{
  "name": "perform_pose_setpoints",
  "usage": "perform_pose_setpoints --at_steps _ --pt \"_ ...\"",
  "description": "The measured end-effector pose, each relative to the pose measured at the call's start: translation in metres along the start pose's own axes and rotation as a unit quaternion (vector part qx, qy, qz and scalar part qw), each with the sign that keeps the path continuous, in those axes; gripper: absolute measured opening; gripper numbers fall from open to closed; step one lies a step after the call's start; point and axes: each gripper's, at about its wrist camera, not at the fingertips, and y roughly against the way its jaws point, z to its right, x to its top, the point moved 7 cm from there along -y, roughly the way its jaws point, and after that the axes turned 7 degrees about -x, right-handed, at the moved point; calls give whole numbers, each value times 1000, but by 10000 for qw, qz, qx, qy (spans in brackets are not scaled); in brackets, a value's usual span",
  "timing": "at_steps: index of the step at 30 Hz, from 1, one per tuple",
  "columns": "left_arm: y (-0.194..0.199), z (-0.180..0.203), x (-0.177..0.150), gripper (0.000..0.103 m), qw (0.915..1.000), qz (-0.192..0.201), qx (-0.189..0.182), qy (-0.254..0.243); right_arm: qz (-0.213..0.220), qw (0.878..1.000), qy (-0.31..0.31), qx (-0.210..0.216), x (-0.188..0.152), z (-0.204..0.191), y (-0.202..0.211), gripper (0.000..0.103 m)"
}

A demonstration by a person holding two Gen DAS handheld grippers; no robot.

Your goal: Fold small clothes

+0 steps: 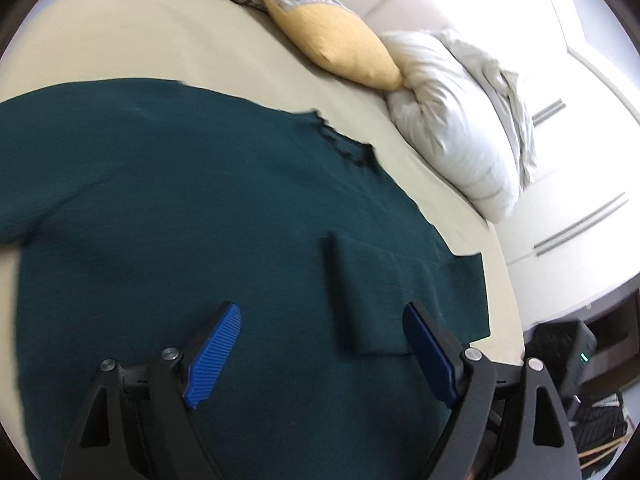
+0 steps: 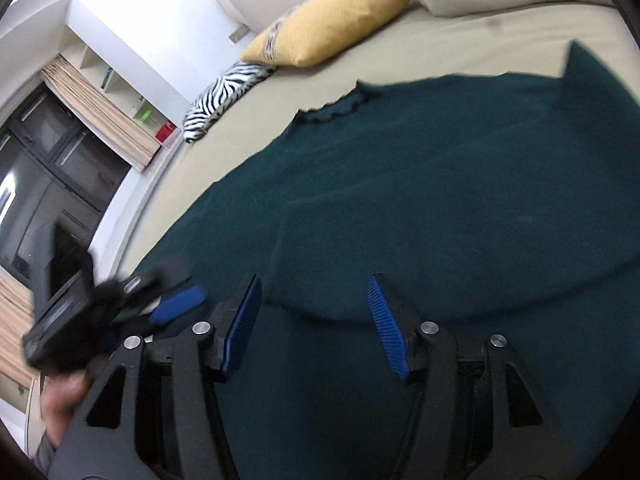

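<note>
A dark green sweater (image 1: 192, 208) lies spread flat on the beige bed (image 1: 120, 48), one sleeve (image 1: 372, 292) folded in over its body. The left claw (image 1: 320, 354) hovers over it with its blue fingers spread, gripping nothing. The right claw (image 2: 316, 328) is spread too, above the sleeve's cuff. A yellow pillow (image 2: 332, 24) and a white pillow (image 1: 452, 120) sit at the far edge.
</note>
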Motion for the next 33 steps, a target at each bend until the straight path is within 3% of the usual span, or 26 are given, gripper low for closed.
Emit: perform_pose_setpoints --at_steps 2,3,4,7,9,11,14,20,24,26,30,31,33 --pt "-21 14 2 85 9997 -160 20 -186 156 9998 47 -118 6 17 22 55" --pt "-31 19 2 83 9994 -230 52 -270 252 9994 57 -231 -10 20 38 55" --pt "-46 24 2 81 9987 -349 143 -353 433 9978 47 -495 1 38 52 55" --pt "-78 26 1 54 9965 -667 333 -379 803 9922 -220 -930 22 94 86 55" --pt "-86 28 3 27 9947 -667 572 -536 1016 9860 -566 -1194 41 137 104 55" --pt "-88 30 6 11 9937 -665 668 -598 1029 9811 -884 -1382 51 173 114 55" --pt "-72 34 19 8 9952 -408 564 -684 1004 9763 -1201 -1494 66 217 121 55" --pt "-20 30 61 8 9907 634 774 -923 885 9742 -1333 -1592 114 252 90 55" --pt "-32 -2 59 8 9905 419 1021 -817 535 9792 -1268 -1489 121 254 57 55" --pt "-41 -18 57 8 9918 307 1054 -649 393 9793 -1216 -1569 91 239 51 55" --pt "-48 -28 51 8 9915 163 1088 -697 152 9813 -969 -1654 76 224 24 53" --pt "-47 -28 54 8 9920 170 1056 -675 147 9822 -780 -1704 79 218 19 50" --pt "-46 -29 53 8 9921 185 1034 -690 39 9814 -513 -1852 78 211 10 12"
